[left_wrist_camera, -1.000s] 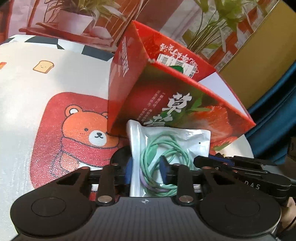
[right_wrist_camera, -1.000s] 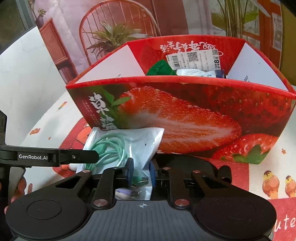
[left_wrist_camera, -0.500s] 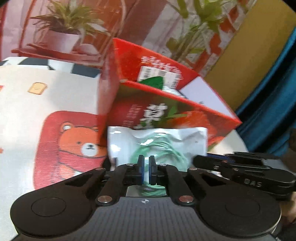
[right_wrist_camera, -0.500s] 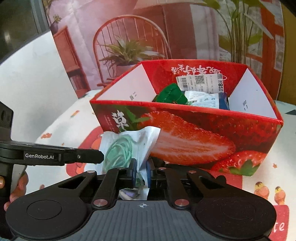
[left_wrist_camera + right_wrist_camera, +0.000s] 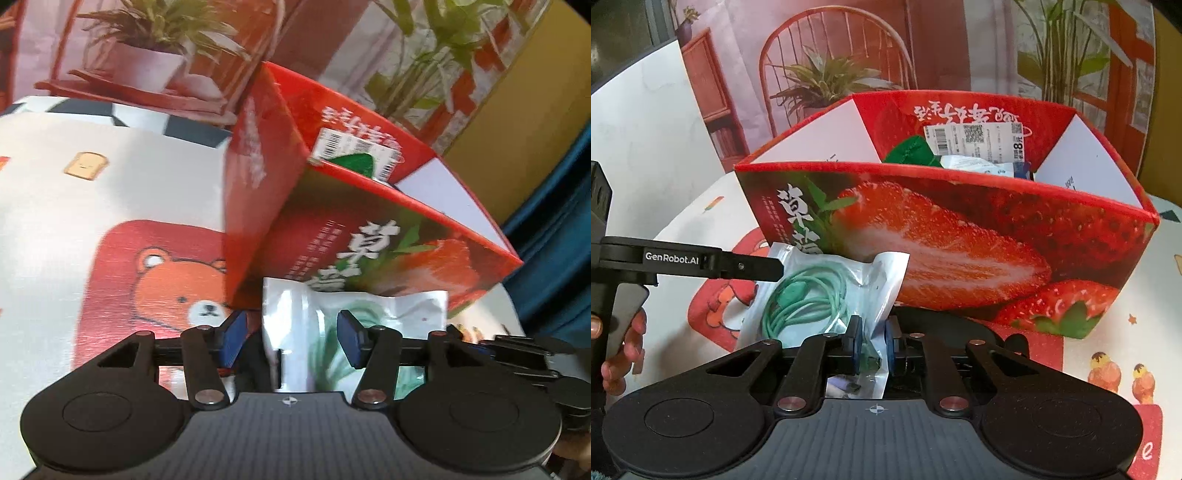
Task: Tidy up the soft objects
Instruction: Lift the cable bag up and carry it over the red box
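Observation:
A clear plastic pouch with a coiled green cable (image 5: 812, 295) hangs in front of the red strawberry box (image 5: 960, 251). My right gripper (image 5: 871, 345) is shut on the pouch's lower edge and holds it up. My left gripper (image 5: 291, 338) is open, its blue pads either side of the same pouch (image 5: 373, 332) without pinching it. The box (image 5: 332, 229) holds a green packet (image 5: 910, 151) and white labelled bags (image 5: 975, 138). The left gripper's finger (image 5: 701, 260) shows beside the pouch in the right wrist view.
The table carries a cartoon mat with a red bear panel (image 5: 155, 280). A printed backdrop with a chair and plants (image 5: 831, 74) stands behind the box. A dark blue curtain (image 5: 554, 236) hangs at the right. A hand (image 5: 620, 350) holds the left gripper.
My left gripper was shut on the pouch half a second ago and has opened. My right gripper has stayed shut on the pouch and raised it in front of the box.

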The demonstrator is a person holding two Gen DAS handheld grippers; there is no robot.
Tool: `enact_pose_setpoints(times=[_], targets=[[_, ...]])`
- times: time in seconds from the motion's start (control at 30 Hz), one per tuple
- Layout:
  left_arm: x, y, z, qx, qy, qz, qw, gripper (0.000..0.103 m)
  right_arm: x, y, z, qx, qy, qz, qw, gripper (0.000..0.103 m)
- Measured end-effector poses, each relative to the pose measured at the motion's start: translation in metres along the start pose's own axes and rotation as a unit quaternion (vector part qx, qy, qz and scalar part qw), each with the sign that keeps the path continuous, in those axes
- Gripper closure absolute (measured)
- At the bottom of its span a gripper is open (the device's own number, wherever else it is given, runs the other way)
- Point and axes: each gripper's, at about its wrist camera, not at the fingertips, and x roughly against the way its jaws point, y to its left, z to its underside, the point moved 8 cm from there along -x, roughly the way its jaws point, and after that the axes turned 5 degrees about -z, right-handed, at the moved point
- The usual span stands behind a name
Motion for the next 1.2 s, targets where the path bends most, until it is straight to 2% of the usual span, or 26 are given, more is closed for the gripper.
enact_pose_setpoints(times=[0.3, 0.37, 0.4, 0.53, 0.7, 0.97, 1.2], targets=[[-0.02, -0.01, 0.008, -0.004, 0.034, 0.01, 0.9994, 0.049, -0.004, -0.004, 0.003, -0.009, -0.001, -0.005, 1.0, 0.091], [-0.018, -0.014, 0.009, -0.01, 0.033, 0.013, 0.9993, 0.064, -0.004, -0.004, 0.003, -0.012, -0.001, -0.006, 1.0, 0.091], [-0.015, -0.014, 0.009, -0.01, 0.035, 0.018, 0.9992, 0.08, -0.002, -0.004, 0.003, -0.014, -0.003, -0.007, 1.0, 0.091], [-0.001, -0.015, 0.008, -0.018, 0.025, 0.02, 0.9993, 0.089, 0.005, -0.002, 0.002, -0.017, -0.011, -0.011, 1.0, 0.091], [0.024, -0.021, 0.002, -0.022, -0.002, 0.022, 0.9995, 0.09, 0.022, 0.004, -0.003, -0.014, -0.032, -0.015, 0.999, 0.092], [0.076, -0.047, -0.021, -0.033, -0.072, 0.024, 0.9966, 0.091, 0.064, 0.018, -0.029, 0.007, -0.088, -0.02, 0.996, 0.091], [0.108, -0.074, -0.063, -0.047, -0.129, 0.015, 0.9904, 0.091, 0.092, 0.027, -0.071, 0.042, -0.133, -0.012, 0.99, 0.091]])
